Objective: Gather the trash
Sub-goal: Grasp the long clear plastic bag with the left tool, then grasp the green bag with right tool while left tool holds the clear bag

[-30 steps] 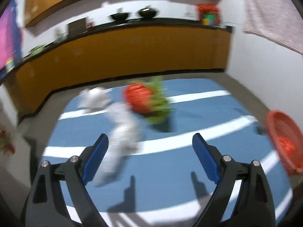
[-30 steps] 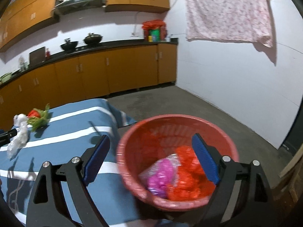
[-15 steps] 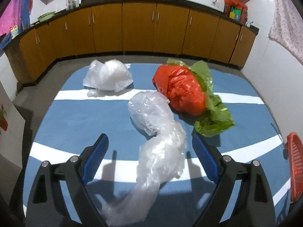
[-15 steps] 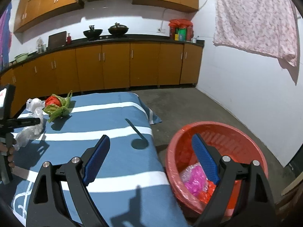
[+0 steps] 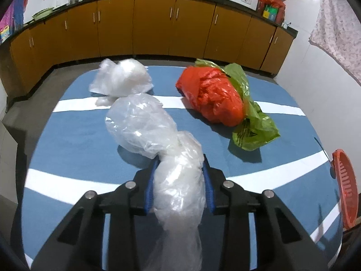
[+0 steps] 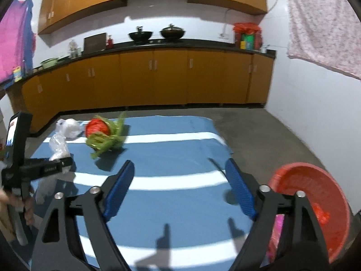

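Left wrist view: your left gripper (image 5: 179, 176) is closing on the long clear plastic bag (image 5: 158, 149), which lies on the blue striped cloth (image 5: 79, 140). The pads already press its crumpled middle. Next you lift it and carry it to the red basket (image 5: 346, 187) at the right edge. The red bag (image 5: 212, 94) and green bag (image 5: 252, 122) lie near.

Right wrist view: your right gripper (image 6: 178, 187) is closing with nothing between its fingers
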`<state>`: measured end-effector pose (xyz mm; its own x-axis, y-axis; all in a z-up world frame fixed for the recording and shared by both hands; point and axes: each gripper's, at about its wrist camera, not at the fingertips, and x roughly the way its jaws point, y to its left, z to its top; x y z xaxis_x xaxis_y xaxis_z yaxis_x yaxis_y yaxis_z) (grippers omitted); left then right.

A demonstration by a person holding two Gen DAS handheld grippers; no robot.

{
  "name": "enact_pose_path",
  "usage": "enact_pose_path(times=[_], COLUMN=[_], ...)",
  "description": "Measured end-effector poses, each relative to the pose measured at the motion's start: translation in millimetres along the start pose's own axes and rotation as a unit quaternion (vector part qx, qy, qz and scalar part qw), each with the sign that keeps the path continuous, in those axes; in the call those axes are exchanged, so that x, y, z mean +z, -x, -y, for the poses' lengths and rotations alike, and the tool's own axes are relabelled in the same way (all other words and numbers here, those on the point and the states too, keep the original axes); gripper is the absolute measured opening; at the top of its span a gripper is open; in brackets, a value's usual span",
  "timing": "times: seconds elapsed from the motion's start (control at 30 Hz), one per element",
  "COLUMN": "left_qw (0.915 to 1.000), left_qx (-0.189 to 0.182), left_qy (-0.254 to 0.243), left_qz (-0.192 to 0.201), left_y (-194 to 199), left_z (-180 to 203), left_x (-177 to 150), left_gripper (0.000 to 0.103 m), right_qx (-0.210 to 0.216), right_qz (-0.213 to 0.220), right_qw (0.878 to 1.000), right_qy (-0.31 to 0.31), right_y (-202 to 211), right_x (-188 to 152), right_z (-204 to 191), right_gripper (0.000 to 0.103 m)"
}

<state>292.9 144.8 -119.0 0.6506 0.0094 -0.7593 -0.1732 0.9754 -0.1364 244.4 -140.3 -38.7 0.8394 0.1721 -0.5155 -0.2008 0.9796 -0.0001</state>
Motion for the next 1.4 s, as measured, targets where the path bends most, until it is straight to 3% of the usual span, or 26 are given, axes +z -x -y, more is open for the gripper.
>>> enact_pose_path(times=[0.23,0.57,0.7,0.73,0.77,0.87,1.17,1.4], left_qw=[0.9996,0.9986,0.9985,0.9985,0.9986,0.9986,0.9989,0.9986], left_qx=[0.012,0.02,0.02,0.02,0.019,0.017,0.009,-0.008], left_qy=[0.013,0.034,0.033,0.032,0.032,0.031,0.017,-0.008], left_qz=[0.023,0.036,0.038,0.038,0.039,0.038,0.044,0.051], left_y=[29.7,42.6,43.9,43.8,44.2,46.6,59.3,77.4], left_z=[-28.6,-58.3,-60.8,-60.5,-60.0,-57.3,-42.8,-12.9], left_x=[-12.2,-15.5,-16.6,-16.8,-17.0,-18.8,-22.7,-26.7], left_gripper=[0.035,0.036,0.036,0.036,0.036,0.036,0.036,0.036], right_qx=[0.043,0.083,0.099,0.105,0.104,0.091,0.04,-0.01], right_qz=[-0.012,-0.101,-0.141,-0.15,-0.153,-0.145,-0.117,-0.097], right_qw=[0.999,0.991,0.985,0.983,0.983,0.985,0.991,0.995], right_qy=[0.008,-0.009,-0.008,-0.008,-0.005,0.012,0.045,0.023], right_y=[-51.4,-123.3,-132.3,-132.8,-132.0,-121.3,-65.2,-10.4], right_x=[30.5,33.1,18.4,14.9,12.7,7.0,-11.9,-28.9], right_z=[-46.9,-87.5,-88.6,-87.2,-86.2,-81.7,-40.5,16.4], right_gripper=[0.063,0.061,0.041,0.026,0.009,0.004,0.002,0.002])
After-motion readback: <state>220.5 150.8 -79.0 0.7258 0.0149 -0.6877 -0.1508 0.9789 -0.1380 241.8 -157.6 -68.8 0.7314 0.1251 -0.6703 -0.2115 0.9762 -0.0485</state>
